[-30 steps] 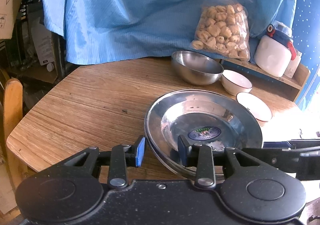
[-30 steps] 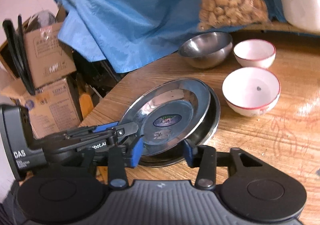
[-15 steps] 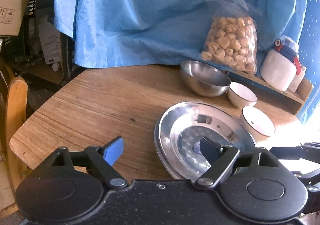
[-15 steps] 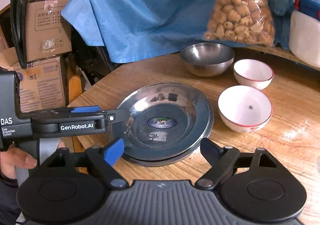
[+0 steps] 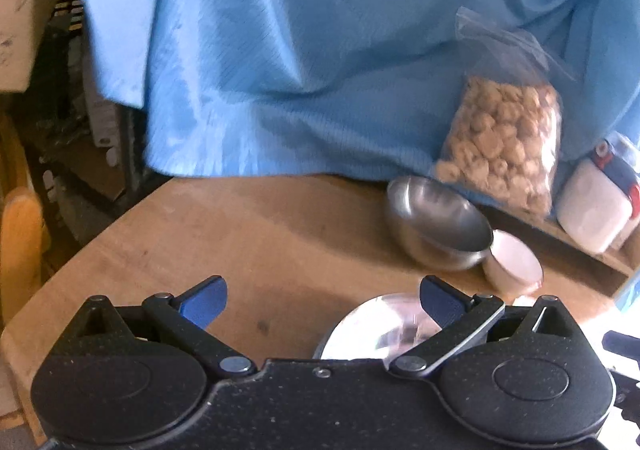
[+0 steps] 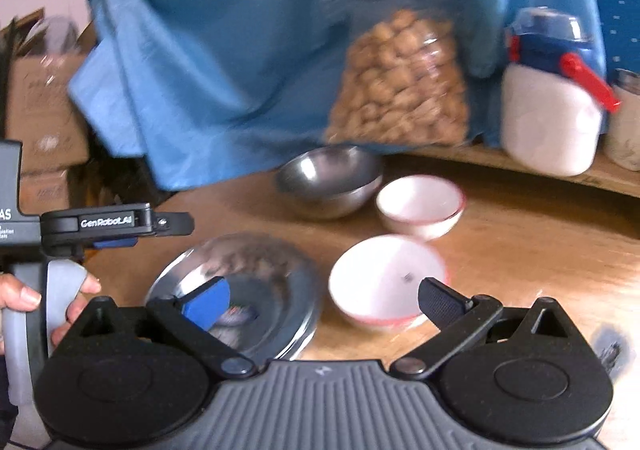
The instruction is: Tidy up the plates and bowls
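Two steel plates (image 6: 256, 274) lie stacked on the wooden table (image 6: 540, 250); the stack also shows in the left wrist view (image 5: 372, 326). Behind stand a steel bowl (image 6: 330, 180), a far white bowl (image 6: 420, 206) and a near white bowl (image 6: 384, 278). My right gripper (image 6: 324, 300) is open and empty, above the plates' right edge and the near bowl. My left gripper (image 5: 322, 300) is open and empty, above the table left of the plates. The steel bowl (image 5: 438, 228) and one white bowl (image 5: 514, 266) show beyond it.
A blue cloth (image 5: 320, 50) hangs behind the table. A bag of snacks (image 6: 400, 82) and a white jar with a blue lid (image 6: 552, 98) sit on a raised shelf (image 6: 560, 170). Cardboard boxes (image 6: 40, 110) stand at the left. The table's left edge (image 5: 52, 290) is near.
Both grippers let go of the upper steel plate, which now lies flat on the lower one. Both opened wide, rose and pulled back; the right one shifted toward the white bowls.
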{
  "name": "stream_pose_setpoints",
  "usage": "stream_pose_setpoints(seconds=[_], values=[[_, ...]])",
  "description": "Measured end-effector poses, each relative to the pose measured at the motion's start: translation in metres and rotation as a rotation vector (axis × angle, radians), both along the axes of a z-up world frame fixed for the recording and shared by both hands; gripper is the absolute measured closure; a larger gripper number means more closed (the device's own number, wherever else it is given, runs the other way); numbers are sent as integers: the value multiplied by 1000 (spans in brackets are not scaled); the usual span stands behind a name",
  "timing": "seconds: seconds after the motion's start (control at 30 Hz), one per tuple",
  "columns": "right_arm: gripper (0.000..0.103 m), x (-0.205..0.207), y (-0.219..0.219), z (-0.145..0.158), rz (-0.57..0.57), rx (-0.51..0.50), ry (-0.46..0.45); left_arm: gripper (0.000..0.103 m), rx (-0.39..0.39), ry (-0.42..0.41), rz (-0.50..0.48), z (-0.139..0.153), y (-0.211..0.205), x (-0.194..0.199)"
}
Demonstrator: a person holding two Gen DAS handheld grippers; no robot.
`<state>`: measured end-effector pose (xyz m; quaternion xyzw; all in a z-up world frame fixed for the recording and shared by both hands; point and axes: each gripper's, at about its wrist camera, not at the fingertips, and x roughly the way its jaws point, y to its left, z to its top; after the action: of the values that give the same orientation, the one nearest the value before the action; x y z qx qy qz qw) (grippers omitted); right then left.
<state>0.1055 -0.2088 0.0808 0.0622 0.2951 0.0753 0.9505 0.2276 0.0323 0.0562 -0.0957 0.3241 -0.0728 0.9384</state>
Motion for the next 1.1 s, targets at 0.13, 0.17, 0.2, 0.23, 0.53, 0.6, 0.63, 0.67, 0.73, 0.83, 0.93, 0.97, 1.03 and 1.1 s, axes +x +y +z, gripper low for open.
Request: stream_pose_setpoints(seconds=[0.13, 0.17, 0.2, 0.23, 0.53, 0.6, 0.63, 0.67, 0.73, 0.83, 0.93, 0.97, 1.03, 1.1], values=[[0, 13, -18, 6, -54, 7, -121, 1, 8, 22, 36, 3, -5, 31], [0, 18, -21, 7, -61, 8, -150, 1, 16, 28, 52, 4, -7, 39], [0, 25, -25, 7, -66, 12, -172, 1, 22, 29, 64, 5, -8, 47], [0, 33, -28, 7, -67, 19, -186, 1, 27, 25, 72, 5, -9, 55], [0, 121, -27, -4, -76, -37, -79, 1, -6, 72, 3, -4, -24, 112], [0, 132, -24, -5, -60, -53, -91, 1, -14, 82, -8, -9, -28, 120], [0, 136, -22, -7, -47, -58, -86, 1, -14, 89, -13, -12, -29, 122], [0, 141, -20, -9, -41, -61, -79, 1, -15, 94, -20, -15, -30, 125], [1, 149, -18, -14, -27, -67, -58, 1, -26, 99, -40, -20, -32, 128], [9, 157, -18, -21, -5, -63, -45, 2, -28, 66, -43, -23, -32, 128], [18, 163, -19, -26, -9, -50, -53, 6, -10, 50, -77, -24, -33, 131], [20, 164, -20, -26, -4, -43, -54, 8, -8, 48, -92, -24, -34, 131], [23, 165, -20, -27, 9, -30, -52, 10, -12, 43, -118, -23, -35, 130], [28, 167, -19, -28, 15, -27, -51, 13, -13, 37, -138, -22, -36, 129]])
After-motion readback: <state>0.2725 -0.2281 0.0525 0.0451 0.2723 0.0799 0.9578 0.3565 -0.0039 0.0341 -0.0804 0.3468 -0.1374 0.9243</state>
